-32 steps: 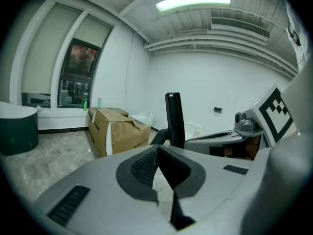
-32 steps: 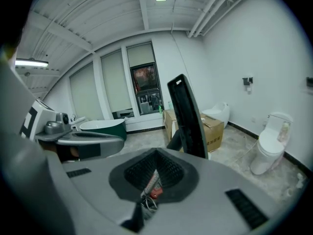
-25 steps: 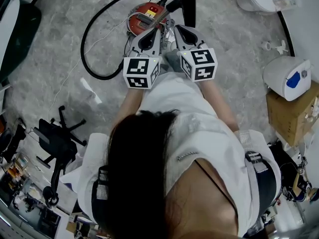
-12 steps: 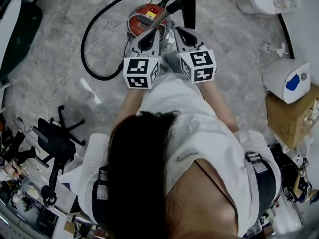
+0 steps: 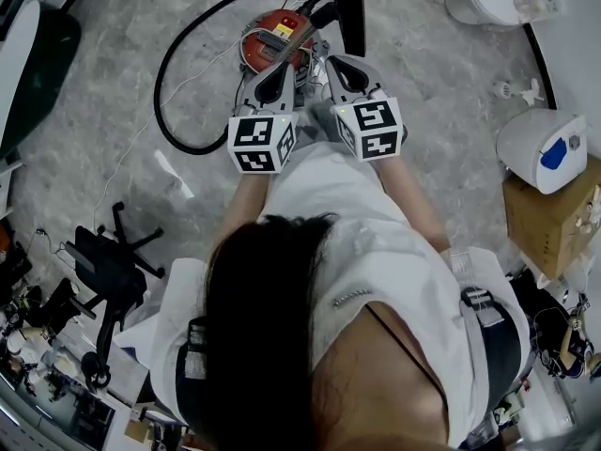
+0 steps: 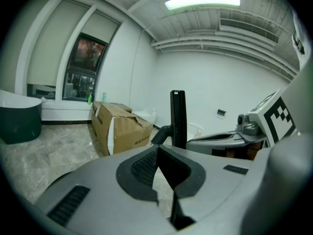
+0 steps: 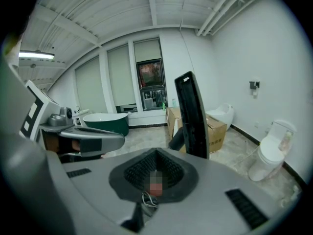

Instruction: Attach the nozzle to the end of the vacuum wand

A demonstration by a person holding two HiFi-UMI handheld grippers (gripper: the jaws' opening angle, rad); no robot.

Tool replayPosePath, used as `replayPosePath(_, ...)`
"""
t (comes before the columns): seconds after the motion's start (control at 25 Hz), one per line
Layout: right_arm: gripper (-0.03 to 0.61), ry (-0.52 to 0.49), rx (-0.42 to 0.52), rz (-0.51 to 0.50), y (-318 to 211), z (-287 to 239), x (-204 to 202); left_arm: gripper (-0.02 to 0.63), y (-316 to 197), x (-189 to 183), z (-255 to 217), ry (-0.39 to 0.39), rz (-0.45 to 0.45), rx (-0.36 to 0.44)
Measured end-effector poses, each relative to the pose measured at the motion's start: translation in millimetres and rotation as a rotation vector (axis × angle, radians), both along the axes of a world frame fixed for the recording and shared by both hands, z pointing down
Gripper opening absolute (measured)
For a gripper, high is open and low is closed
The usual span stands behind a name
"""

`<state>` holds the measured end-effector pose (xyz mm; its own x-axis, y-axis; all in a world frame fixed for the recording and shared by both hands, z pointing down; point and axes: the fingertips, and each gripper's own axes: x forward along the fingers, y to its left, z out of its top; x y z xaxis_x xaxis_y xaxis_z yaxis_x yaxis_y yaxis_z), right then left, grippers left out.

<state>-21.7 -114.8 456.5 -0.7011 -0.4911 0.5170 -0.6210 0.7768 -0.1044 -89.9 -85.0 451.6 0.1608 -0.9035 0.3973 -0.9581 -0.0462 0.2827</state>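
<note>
Both pairs of jaws are seen fully closed, with nothing held. The left gripper (image 6: 164, 177) and right gripper (image 7: 155, 177) are poised side by side over the near side of the red vacuum (image 5: 272, 34). What is taken for the nozzle (image 5: 349, 12), a flat black piece, stands upright just beyond the vacuum. The wand cannot be told from the hose (image 5: 174, 83) looped left of the vacuum. No step is judged begun. The jaws must first be opened and the nozzle approached.

left gripper (image 5: 285, 62) and right gripper (image 5: 338, 64), jaws together
</note>
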Motion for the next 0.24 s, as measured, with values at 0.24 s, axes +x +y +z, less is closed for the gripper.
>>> replayPosePath(0.24,0.014,0.002,-0.005,-0.008,0.2,2.6,0.0,0.002,-0.4,2.3,1.2,-0.012,-0.001,-0.001)
